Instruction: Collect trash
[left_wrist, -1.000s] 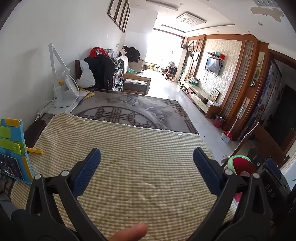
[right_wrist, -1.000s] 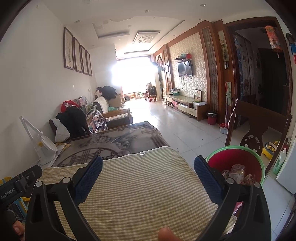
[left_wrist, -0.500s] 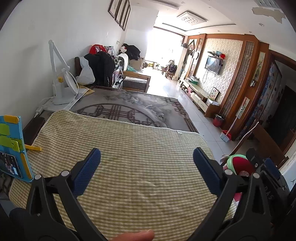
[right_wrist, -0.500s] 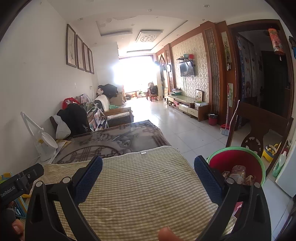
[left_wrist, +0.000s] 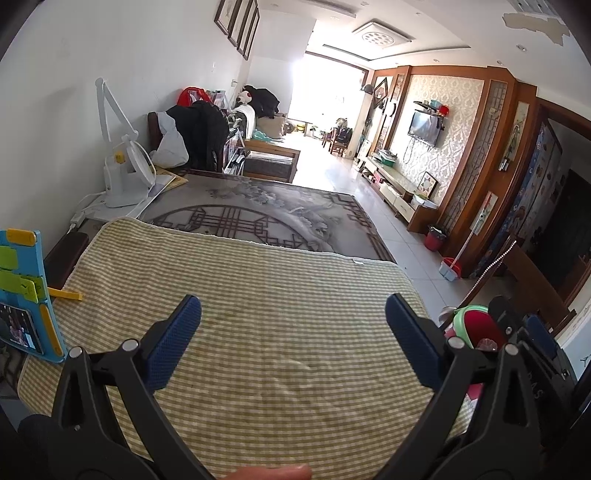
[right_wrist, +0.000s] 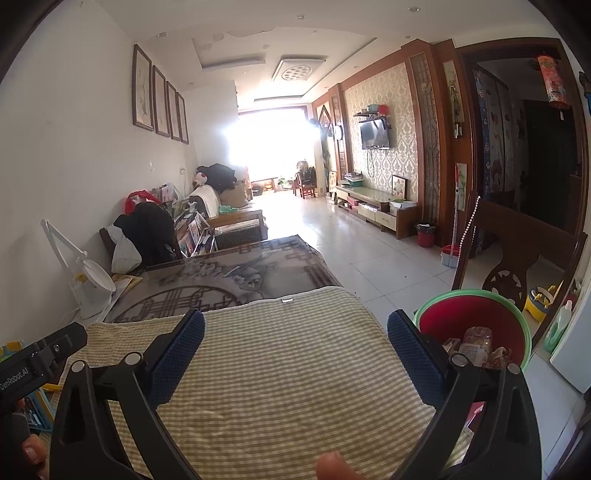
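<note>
Broadly, the room runs long and bright ahead of both tools, tiled floor to their right, a wall with framed pictures to their left. Directly under and ahead of the tips lies the checked cloth (left_wrist: 280, 332), spread flat and bare of litter as far as either view shows; beyond it a dark patterned table top (left_wrist: 258, 218) carries a white desk lamp (left_wrist: 122, 181) at its far left.

What the next move turns on is the red bin (right_wrist: 476, 328) with the green rim: it stands off the right edge of the cloth, just beside and slightly ahead of the right gripper (right_wrist: 295, 350), and holds wrappers and a small plastic container already. The right hand is clearly the nearer; from the left gripper (left_wrist: 293, 332) the bin (left_wrist: 476, 328) shows only partly, behind the other tool.

Both grippers hang with jaws spread wide and nothing between the blue pads. Judging by the bare cloth, the collecting looks close to finished.
</note>
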